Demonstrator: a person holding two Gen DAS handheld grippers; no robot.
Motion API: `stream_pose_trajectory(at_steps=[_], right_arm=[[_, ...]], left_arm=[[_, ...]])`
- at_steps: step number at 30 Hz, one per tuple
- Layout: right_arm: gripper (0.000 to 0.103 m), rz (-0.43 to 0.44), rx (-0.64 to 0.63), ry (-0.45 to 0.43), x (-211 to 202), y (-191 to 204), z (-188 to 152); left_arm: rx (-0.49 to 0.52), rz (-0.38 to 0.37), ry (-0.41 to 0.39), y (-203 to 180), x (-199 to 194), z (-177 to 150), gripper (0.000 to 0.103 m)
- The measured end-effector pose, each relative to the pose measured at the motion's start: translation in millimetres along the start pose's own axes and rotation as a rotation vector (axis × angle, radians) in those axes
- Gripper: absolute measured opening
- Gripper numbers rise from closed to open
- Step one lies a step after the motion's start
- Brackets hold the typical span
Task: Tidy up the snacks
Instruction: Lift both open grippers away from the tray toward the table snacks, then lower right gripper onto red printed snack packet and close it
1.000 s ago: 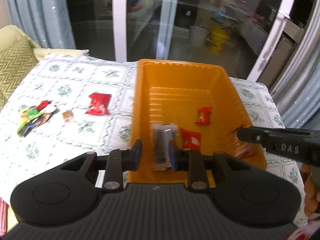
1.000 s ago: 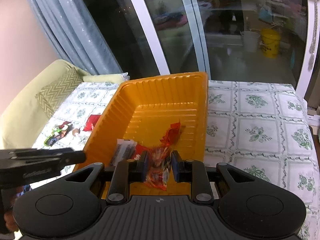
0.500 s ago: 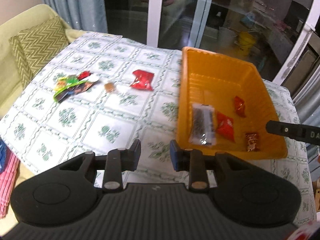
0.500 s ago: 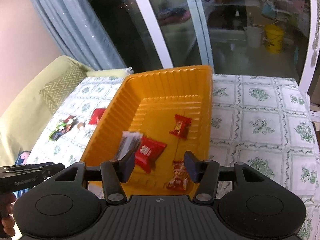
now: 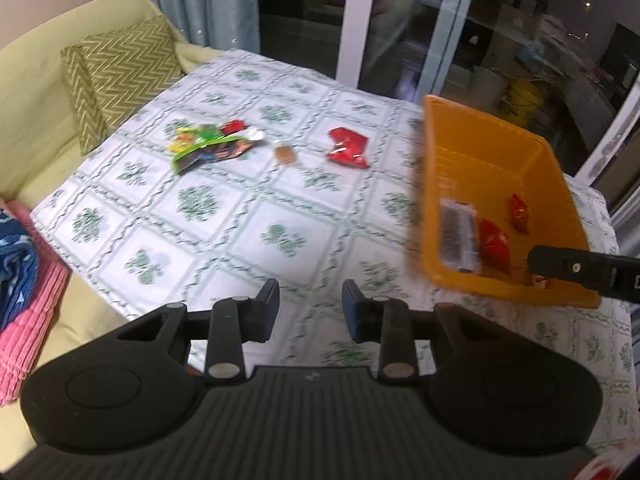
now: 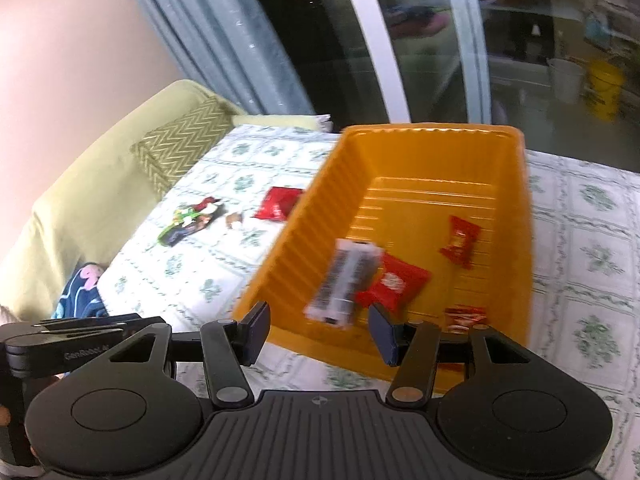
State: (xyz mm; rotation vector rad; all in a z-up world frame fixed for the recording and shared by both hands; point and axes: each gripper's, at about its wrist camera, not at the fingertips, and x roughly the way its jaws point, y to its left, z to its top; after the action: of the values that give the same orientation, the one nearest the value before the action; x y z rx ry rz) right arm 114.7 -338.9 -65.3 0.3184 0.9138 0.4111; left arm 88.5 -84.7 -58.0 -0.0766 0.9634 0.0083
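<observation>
An orange bin (image 5: 428, 200) stands on the patterned tablecloth. In it lie a clear-wrapped dark bar (image 5: 460, 236), a red packet (image 5: 496, 246), a small red candy (image 5: 519, 214) and an orange-red packet (image 6: 466, 316). Left of the bin, on the cloth, are a red packet (image 5: 349, 148), a small brown candy (image 5: 285, 155) and a green-and-yellow pile of wrappers (image 5: 208, 146). My left gripper (image 5: 310, 300) hovers over bare cloth left of the bin, jaws a little apart and holding nothing. My right gripper (image 6: 318, 328) is open at the near rim of the bin (image 6: 432, 132), nothing between its fingers.
A pale green sofa (image 5: 36, 92) with a zigzag cushion (image 5: 120, 72) lines the table's left side. Pink and blue cloths (image 5: 20, 280) lie at the near left. Glass sliding doors (image 5: 400, 20) stand behind the table. The left gripper's body (image 6: 80, 340) shows low left in the right wrist view.
The left gripper let the dark bar go into the bin and swung left over the cloth. The right gripper opened, dropped its orange-red packet into the bin and pulled back.
</observation>
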Motion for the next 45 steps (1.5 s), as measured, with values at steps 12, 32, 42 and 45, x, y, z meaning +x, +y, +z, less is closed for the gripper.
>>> stream_pose_trajectory(at_steps=[12, 32, 42, 45], right_arm=[[0.055, -0.004, -0.013, -0.004, 36, 60, 12], [0.055, -0.103, 0.047, -0.021, 104, 106, 45], [0.055, -0.172, 0.056, -0.029, 146, 104, 71], [0.055, -0.187, 0.062, -0.028, 157, 102, 78]], left_arm=[[0.017, -0.008, -0.007, 70, 14, 27, 0.030], [0.077, -0.040, -0.027, 141, 57, 81, 0.031], [0.075, -0.036, -0.016, 165, 85, 107, 0.031], [0.079, -0.037, -0.011, 170, 92, 113, 0.031]])
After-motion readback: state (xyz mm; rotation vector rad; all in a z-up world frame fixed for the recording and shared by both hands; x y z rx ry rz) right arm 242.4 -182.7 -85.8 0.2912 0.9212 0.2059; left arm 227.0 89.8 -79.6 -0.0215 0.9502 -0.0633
